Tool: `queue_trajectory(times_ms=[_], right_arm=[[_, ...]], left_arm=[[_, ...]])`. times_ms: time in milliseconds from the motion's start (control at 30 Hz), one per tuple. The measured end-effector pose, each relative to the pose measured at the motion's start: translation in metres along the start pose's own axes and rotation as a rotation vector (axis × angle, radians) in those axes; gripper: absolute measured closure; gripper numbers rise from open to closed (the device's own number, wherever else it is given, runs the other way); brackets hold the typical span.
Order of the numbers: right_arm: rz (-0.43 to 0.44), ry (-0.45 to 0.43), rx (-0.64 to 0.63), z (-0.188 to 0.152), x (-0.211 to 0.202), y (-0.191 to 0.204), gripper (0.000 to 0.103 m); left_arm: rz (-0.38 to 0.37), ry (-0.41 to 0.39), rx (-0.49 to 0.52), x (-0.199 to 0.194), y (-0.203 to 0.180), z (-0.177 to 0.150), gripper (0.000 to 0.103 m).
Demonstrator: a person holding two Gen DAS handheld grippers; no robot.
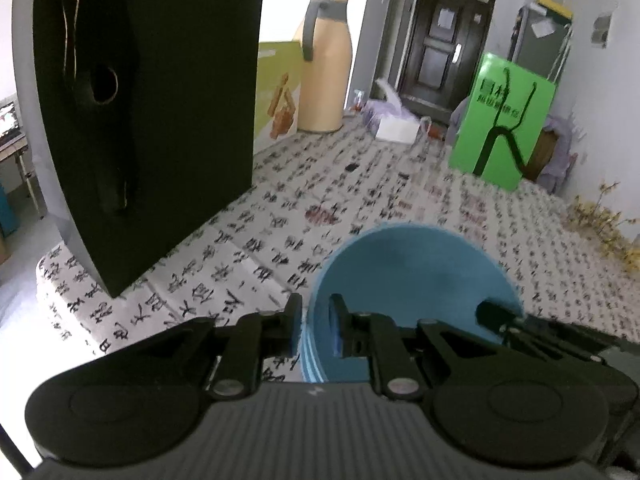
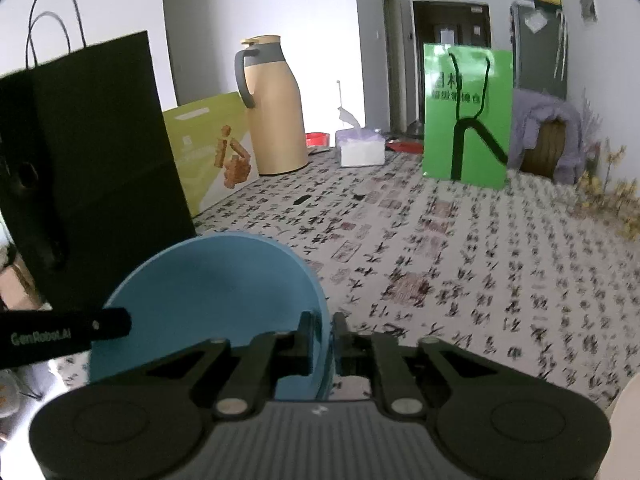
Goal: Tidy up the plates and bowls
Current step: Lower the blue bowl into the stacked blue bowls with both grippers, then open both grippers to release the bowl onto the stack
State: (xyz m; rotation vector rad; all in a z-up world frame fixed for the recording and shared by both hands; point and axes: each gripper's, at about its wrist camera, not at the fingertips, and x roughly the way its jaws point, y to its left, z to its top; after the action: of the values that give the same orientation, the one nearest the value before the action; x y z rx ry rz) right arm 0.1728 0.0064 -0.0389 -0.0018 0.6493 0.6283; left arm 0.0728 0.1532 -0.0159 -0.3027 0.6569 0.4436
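We hold a blue bowl between our two grippers above the table, which is covered in a cloth printed with black calligraphy and red seals. The left gripper straddles the bowl's left rim: one finger sits outside the wall, the other inside, and the view from that wrist shows a sliver of gap on the outer side, so its fingers are slightly spread and not clearly pressing. No pinch can be confirmed there. The right gripper is at the opposite rim, its fingers pinching the thin blue wall between them. Each wrist view catches the other gripper's black tip at the far edge of the bowl. Whether the bowl's base touches the cloth we cannot tell.

Beyond the bowl, a tall black paper bag stands at the left, with a yellow-green gift bag and a tan thermos jug behind it. A white tissue box sits near the table's far edge, and a bright green bag stands upright to the right.
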Motion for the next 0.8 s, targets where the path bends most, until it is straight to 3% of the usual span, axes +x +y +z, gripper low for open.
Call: queue_trajectory(times_ms=[33,67,100,133,167,233,267,333,367,600,800], right_arm=[[0.022,-0.001,0.020,0.000,-0.002,-0.003,0.084],[0.044,-0.006,0.038,0.000,-0.007,-0.006,0.079],[0.067,-0.021,0.051,-0.001,-0.013,-0.009,0.065],[0.081,-0.043,0.054,-0.003,-0.020,-0.012,0.049],[0.089,-0.069,0.054,-0.005,-0.028,-0.014,0.041],[0.102,-0.117,0.048,-0.009,-0.043,-0.019,0.019],[0.109,-0.133,0.048,-0.011,-0.049,-0.022,0.014],[0.137,-0.164,0.045,-0.016,-0.063,-0.029,0.002],[0.141,-0.175,0.043,-0.020,-0.069,-0.032,0.000],[0.129,-0.210,0.096,-0.059,-0.099,-0.051,0.000],[0.055,-0.249,0.097,-0.087,-0.113,-0.055,0.000]], left_arm=[[-0.005,-0.015,0.003,-0.003,0.000,0.000,0.075],[-0.009,-0.035,0.006,-0.006,0.000,-0.001,0.061],[-0.014,-0.057,0.008,-0.010,0.001,-0.001,0.052],[-0.018,-0.075,0.015,-0.013,0.000,-0.002,0.052],[-0.024,-0.097,0.025,-0.017,0.000,-0.003,0.049],[-0.039,-0.132,0.032,-0.023,0.001,-0.007,0.029],[-0.050,-0.149,0.028,-0.026,0.002,-0.009,0.014],[-0.079,-0.184,0.019,-0.034,0.005,-0.013,0.005],[-0.100,-0.203,0.019,-0.039,0.006,-0.016,0.000],[-0.170,-0.300,0.067,-0.059,0.010,-0.042,0.000],[-0.134,-0.323,0.134,-0.062,0.011,-0.064,0.000]])
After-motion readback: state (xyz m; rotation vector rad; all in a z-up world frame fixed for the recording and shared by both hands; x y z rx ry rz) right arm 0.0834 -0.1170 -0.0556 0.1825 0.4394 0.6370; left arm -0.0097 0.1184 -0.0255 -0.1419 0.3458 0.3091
